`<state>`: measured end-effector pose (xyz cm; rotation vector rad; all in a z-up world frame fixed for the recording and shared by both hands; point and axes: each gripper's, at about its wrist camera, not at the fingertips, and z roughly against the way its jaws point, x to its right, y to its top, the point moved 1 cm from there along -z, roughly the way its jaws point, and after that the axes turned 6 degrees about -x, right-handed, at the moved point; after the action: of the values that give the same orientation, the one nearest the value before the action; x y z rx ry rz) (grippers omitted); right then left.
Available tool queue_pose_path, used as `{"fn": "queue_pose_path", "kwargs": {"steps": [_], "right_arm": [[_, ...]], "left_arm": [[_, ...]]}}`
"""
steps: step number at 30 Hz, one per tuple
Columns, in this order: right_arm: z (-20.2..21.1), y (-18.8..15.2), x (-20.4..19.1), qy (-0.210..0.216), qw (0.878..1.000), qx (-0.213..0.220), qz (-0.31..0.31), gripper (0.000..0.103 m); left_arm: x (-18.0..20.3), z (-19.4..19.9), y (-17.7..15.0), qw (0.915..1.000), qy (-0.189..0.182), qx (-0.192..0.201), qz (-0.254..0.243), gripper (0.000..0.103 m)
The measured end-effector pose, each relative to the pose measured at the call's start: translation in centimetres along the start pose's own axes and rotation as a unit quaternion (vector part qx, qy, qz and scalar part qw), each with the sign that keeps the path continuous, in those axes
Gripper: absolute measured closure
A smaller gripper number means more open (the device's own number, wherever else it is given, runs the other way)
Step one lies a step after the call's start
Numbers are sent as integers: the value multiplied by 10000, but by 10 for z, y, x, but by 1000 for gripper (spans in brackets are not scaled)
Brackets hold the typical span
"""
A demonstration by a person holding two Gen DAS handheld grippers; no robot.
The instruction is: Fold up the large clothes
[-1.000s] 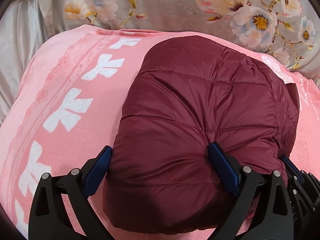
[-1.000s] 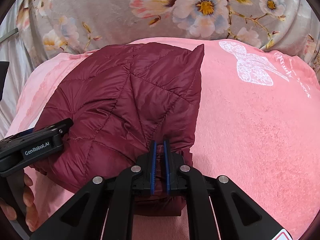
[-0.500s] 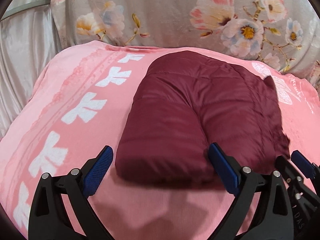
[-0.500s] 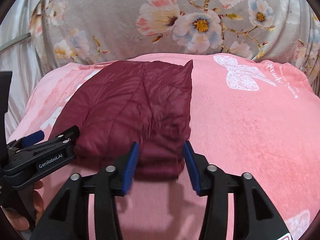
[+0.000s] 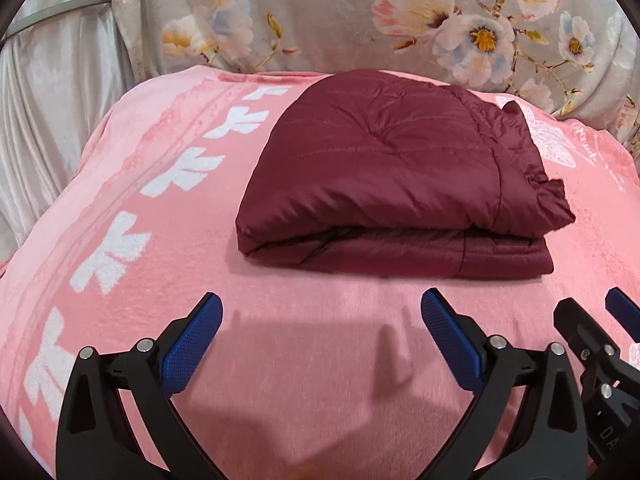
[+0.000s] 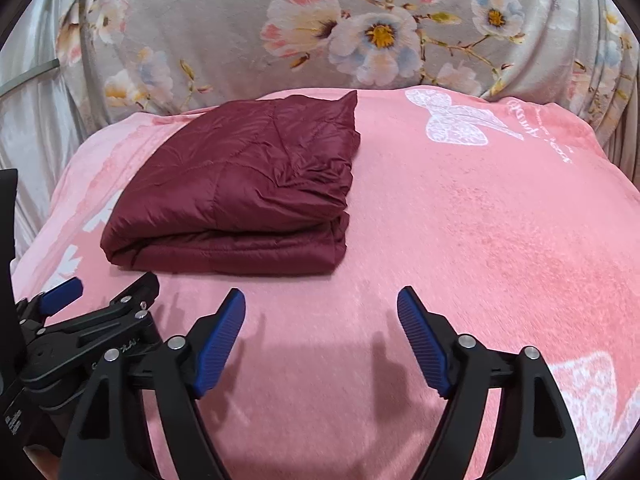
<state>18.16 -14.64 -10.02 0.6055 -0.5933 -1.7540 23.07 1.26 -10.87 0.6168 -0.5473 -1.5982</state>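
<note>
A dark red quilted jacket (image 5: 392, 176) lies folded into a thick rectangular bundle on the pink blanket (image 5: 304, 360); it also shows in the right wrist view (image 6: 240, 188). My left gripper (image 5: 320, 320) is open and empty, held back from the jacket's near edge. My right gripper (image 6: 320, 312) is open and empty, to the right of the left one and apart from the jacket. The right gripper's tips show at the right edge of the left wrist view (image 5: 616, 312). The left gripper shows at the left of the right wrist view (image 6: 100, 300).
The pink blanket (image 6: 480, 240) with white bow prints covers the surface. A grey floral cloth (image 5: 360, 20) hangs behind it. Silvery fabric (image 5: 52, 80) drapes at the far left.
My right gripper let go of the jacket's near edge and opened wide. Both grippers pulled back toward me, and the folded jacket now lies free on the blanket.
</note>
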Motion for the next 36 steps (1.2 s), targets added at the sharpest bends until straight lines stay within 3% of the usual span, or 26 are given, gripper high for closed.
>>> {"fn": "queue_pose_path", "kwargs": {"steps": [9,36], "right_arm": [[0,-1,-11,-307,9991,51,286,20],[0,-1,-10,-382,9990,40,232,20]], "left_arm": [[-2,1,-2,9999,129,4,87,5],[1,5,-3,9996,247,104,39,6]]}}
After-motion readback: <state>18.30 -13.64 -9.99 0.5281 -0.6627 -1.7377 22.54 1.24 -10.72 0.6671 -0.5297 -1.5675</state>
